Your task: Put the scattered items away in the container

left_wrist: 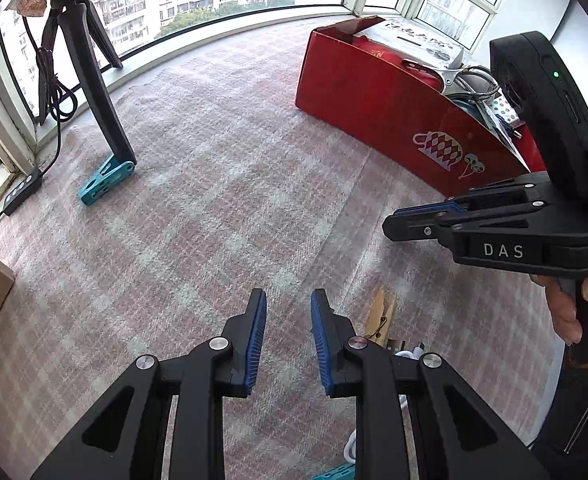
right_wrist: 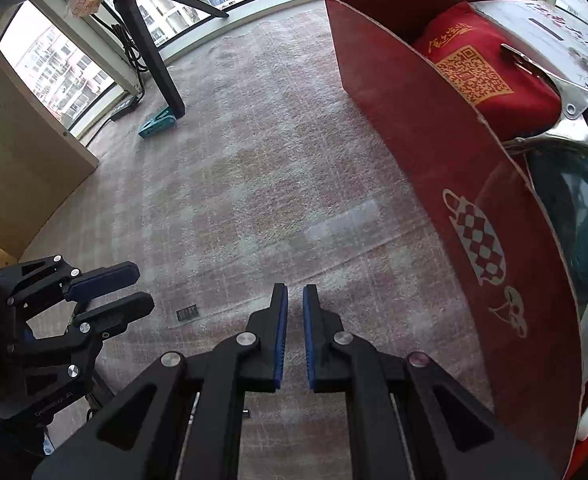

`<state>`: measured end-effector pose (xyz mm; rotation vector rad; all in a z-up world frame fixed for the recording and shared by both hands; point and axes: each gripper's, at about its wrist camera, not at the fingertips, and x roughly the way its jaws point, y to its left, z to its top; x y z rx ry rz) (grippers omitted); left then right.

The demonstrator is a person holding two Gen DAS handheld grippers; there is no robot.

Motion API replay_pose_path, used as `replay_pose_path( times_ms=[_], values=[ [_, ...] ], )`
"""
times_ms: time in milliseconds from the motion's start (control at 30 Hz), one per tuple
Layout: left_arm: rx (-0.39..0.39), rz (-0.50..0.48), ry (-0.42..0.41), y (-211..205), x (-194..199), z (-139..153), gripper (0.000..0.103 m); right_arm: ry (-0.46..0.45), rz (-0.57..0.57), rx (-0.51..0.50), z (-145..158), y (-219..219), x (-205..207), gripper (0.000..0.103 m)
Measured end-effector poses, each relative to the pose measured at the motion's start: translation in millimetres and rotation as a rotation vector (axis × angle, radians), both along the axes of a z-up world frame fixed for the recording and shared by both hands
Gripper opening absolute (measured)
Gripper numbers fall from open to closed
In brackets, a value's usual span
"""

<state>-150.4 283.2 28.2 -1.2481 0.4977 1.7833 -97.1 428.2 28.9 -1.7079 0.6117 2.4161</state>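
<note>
A wooden clothespin [left_wrist: 382, 316] is seen lying on the checked cloth [left_wrist: 221, 184] at the lower right of the left wrist view, just beside the left gripper [left_wrist: 288, 340], whose jaws are held apart with nothing between them. The right gripper [right_wrist: 295, 336] is nearly closed and empty. The red container [right_wrist: 434, 152], already part-filled, stands at the right. The clothespin is judged light, stiff and slightly slippery; it is best taken across its narrow sides at mid-length.

Open cloth [right_wrist: 253, 160] beside red box [right_wrist: 434, 152]
</note>
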Motion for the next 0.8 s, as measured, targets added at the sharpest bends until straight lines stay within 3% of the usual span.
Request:
replay_pose_path(
  times_ms=[200, 300, 400, 533, 667, 733, 800],
  values=[
    [-0.010, -0.054, -0.063, 26, -10, -15, 0.020, 0.043, 0.025, 0.080, -6, 3, -7, 0.008],
    [-0.020, -0.074, -0.055, 23, -6, -16, 0.021, 0.051, 0.022, 0.033, -7, 4, -14, 0.017],
    [-0.014, -0.076, -0.066, 14, -4, -16, 0.021, 0.055, 0.033, 0.011, -8, 2, -20, 0.018],
    [-0.014, -0.096, -0.085, 2, 4, -16, 0.021, 0.054, 0.044, -0.099, -11, -5, -27, 0.018],
    [-0.016, -0.115, -0.093, -11, 21, -15, 0.021, 0.054, 0.089, -0.076, -11, -19, -30, 0.018],
    [-0.010, -0.088, -0.088, -24, 24, -12, 0.021, 0.068, 0.046, -0.128, -10, -8, -28, 0.018],
    [0.013, -0.050, -0.086, -39, 22, -5, 0.019, 0.074, -0.012, -0.117, -7, 6, -32, 0.018]
  ],
)
